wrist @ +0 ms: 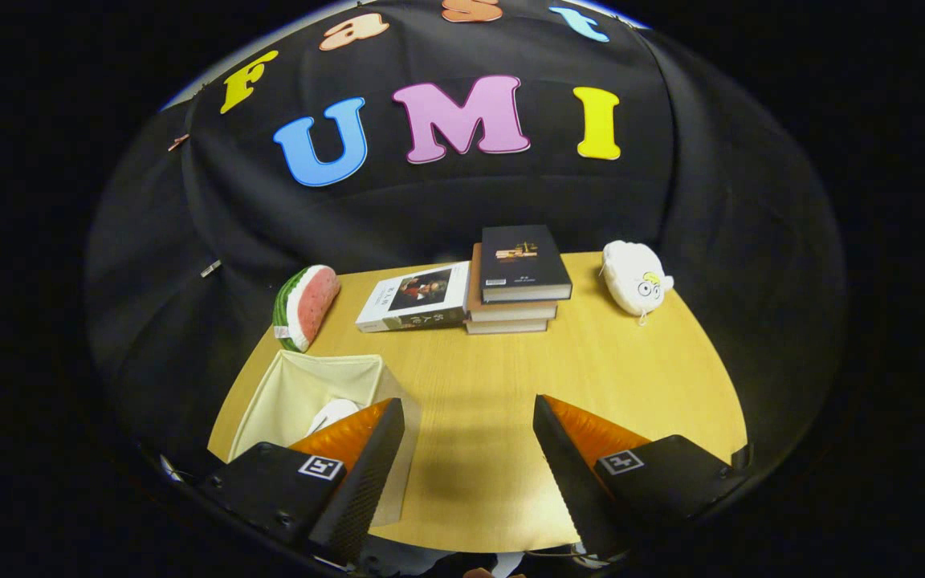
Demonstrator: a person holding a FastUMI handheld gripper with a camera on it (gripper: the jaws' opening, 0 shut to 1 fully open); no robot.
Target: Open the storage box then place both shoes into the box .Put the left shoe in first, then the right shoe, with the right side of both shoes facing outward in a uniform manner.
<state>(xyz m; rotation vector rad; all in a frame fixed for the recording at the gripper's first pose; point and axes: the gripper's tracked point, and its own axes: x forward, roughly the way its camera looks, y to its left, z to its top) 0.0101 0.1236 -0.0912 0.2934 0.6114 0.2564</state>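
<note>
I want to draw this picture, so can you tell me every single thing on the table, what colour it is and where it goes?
table: one, light wood, under everything.
storage box: one, cream fabric, open, at the near left corner, partly behind the left finger.
shoe: one showing, white, inside the box, mostly hidden.
watermelon toy: one, red and green, beyond the box at the table's edge.
books: four; one white lying flat, beside a stack of three with a dark one on top, at the far middle.
plush toy: one, white, far right of the books.
tool: one, fingers wide apart, open, holding nothing, bare table between them.
</note>
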